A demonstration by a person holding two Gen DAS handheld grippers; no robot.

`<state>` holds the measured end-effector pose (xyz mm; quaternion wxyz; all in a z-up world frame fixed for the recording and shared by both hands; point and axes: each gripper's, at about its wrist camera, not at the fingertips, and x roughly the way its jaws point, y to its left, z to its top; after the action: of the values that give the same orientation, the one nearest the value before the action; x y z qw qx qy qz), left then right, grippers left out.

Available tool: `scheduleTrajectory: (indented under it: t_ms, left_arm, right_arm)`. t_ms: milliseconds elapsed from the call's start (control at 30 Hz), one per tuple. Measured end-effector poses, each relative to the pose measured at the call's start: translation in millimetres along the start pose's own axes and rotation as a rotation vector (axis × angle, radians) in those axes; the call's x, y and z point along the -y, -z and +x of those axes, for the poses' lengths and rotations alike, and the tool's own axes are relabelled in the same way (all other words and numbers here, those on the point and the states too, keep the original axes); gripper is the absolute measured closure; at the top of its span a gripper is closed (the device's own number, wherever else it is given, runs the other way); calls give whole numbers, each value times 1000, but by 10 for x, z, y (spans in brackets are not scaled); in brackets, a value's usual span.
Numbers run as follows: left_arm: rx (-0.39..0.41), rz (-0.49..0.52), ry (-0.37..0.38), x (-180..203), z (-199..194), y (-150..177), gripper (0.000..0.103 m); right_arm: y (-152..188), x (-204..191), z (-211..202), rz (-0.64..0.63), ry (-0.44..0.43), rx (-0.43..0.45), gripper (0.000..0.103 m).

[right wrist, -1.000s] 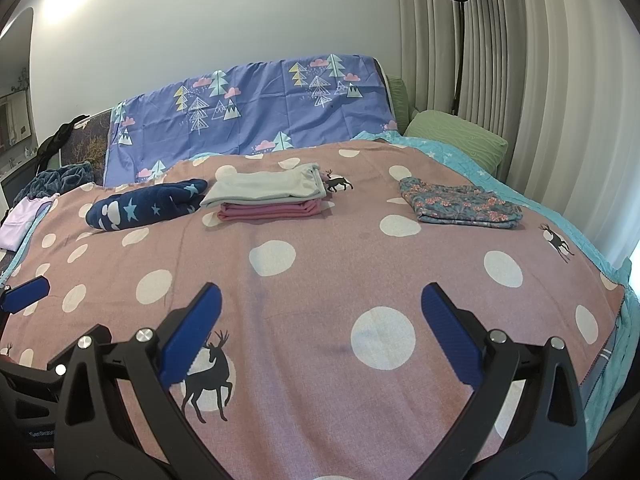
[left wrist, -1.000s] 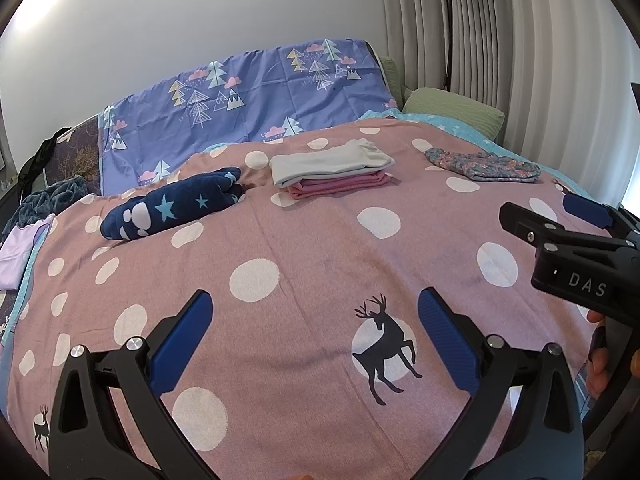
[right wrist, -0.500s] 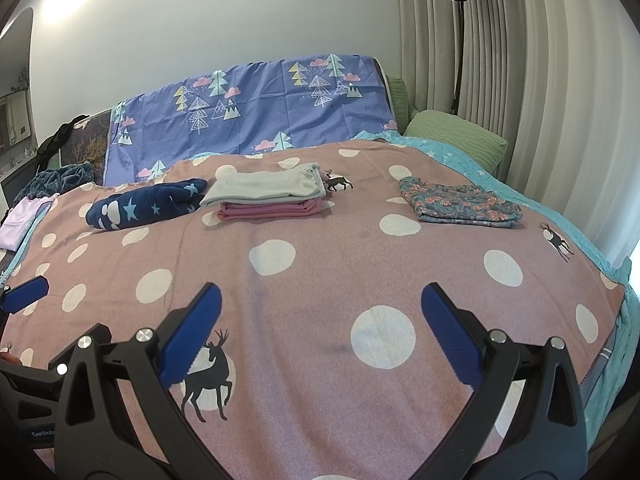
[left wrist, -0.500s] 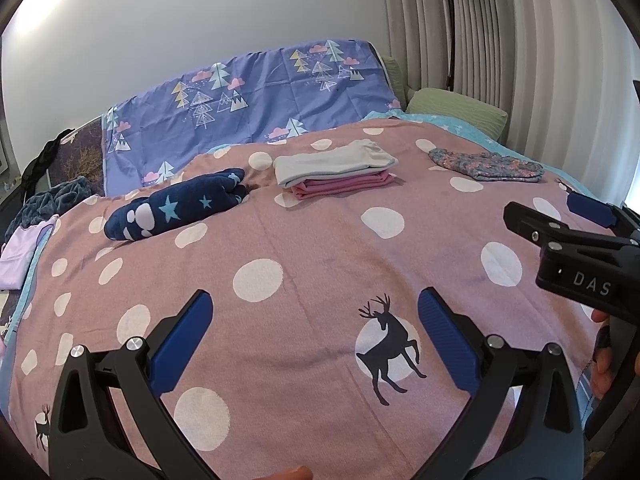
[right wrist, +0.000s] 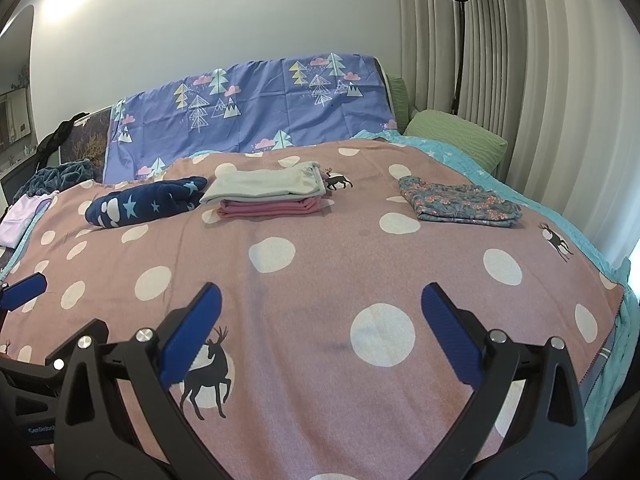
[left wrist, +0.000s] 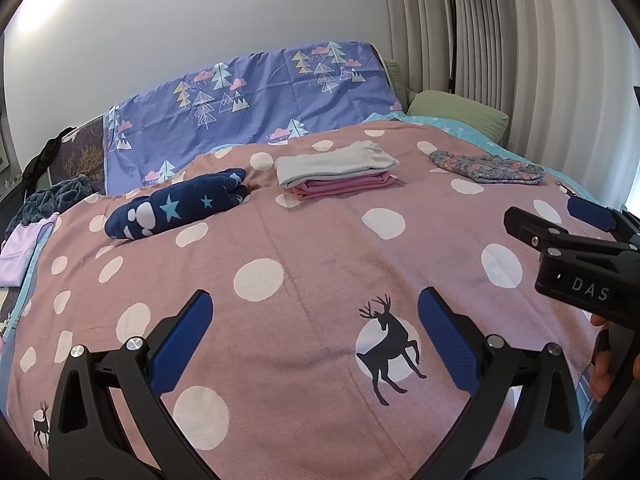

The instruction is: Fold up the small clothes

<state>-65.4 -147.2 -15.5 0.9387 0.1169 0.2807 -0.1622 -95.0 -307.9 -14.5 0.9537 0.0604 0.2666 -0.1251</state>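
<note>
A folded grey garment (right wrist: 266, 186) lies flat on top of a folded pink garment (right wrist: 272, 208) near the far middle of the bed. To their left lies a rolled navy garment (right wrist: 144, 202) with stars. To the right, well apart, a folded floral garment (right wrist: 460, 206) lies flat.

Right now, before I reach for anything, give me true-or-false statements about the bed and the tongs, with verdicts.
1. Both tongs are open and empty. True: left tongs, right tongs.
2. The grey garment lies on the pink garment. True.
3. The floral garment sits on that stack. False: it lies apart, to the right.
4. The navy star garment is held by the tongs. False: it rests on the blanket.
</note>
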Motion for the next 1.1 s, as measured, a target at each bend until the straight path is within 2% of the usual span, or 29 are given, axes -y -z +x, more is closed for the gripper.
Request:
scheduleTrajectory:
  t_ms: [1100]
  left_arm:
    - [2,17,8,56,-22,26,1]
  right_arm:
    - [56,-17,23,-9,-4,-6,2]
